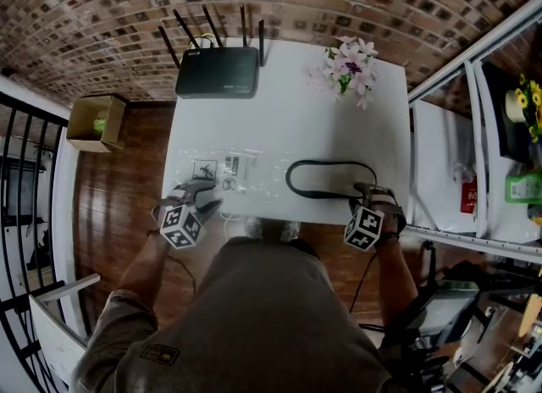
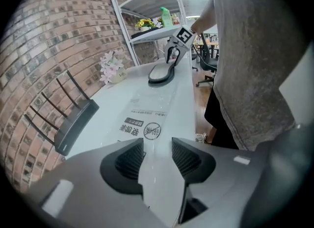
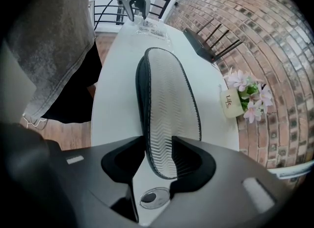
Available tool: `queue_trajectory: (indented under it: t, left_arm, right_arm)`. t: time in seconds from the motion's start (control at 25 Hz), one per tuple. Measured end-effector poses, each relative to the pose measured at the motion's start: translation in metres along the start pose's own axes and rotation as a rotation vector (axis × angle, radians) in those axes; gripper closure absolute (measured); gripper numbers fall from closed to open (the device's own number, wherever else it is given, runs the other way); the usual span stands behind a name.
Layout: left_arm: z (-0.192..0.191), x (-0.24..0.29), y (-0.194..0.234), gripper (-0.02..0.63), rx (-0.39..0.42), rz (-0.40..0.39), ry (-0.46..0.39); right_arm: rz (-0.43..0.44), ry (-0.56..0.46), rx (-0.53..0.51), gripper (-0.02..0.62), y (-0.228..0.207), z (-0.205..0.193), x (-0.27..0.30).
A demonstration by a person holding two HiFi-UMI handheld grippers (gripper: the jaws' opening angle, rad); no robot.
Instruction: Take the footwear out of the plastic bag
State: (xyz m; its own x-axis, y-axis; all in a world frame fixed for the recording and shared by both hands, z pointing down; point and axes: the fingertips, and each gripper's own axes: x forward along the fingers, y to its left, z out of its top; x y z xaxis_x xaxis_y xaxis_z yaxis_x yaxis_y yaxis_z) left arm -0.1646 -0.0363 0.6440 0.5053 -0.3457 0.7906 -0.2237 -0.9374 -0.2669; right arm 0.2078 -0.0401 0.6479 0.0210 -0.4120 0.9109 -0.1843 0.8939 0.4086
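Two grippers sit at the white table: the right gripper clamps one end of the black, grey-soled flat shoe, outside the clear printed plastic bag beneath the unclenched left gripper.

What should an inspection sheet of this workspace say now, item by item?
Surface: white table, no spills seen.
Job's things: clear plastic bag lies flat at the left; black sandal is outside it, at the right.
Clutter: router and flower pot at the far edge.
Grippers: left tongs open over the bag's near end; right tongs shut on the sandal's end.
Cables: one cable hangs below the right tongs.
Surroundings: brick wall, cardboard box on the floor, metal shelves at the right.
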Motion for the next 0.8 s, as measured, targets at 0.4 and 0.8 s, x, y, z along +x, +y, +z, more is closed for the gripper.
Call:
queue_trajectory:
  t: [0.4, 0.8]
  left_arm:
    - [0.040, -0.023, 0.016, 0.426, -0.208, 0.063, -0.240]
    - [0.093, -0.041, 0.043, 0.580, -0.606, 0.080, -0.587]
  right_arm:
    - [-0.016, -0.097, 0.160, 0.356, -0.008, 0.016, -0.015]
    - [-0.083, -0.388, 0.729, 0.472, -0.035, 0.042, -0.071]
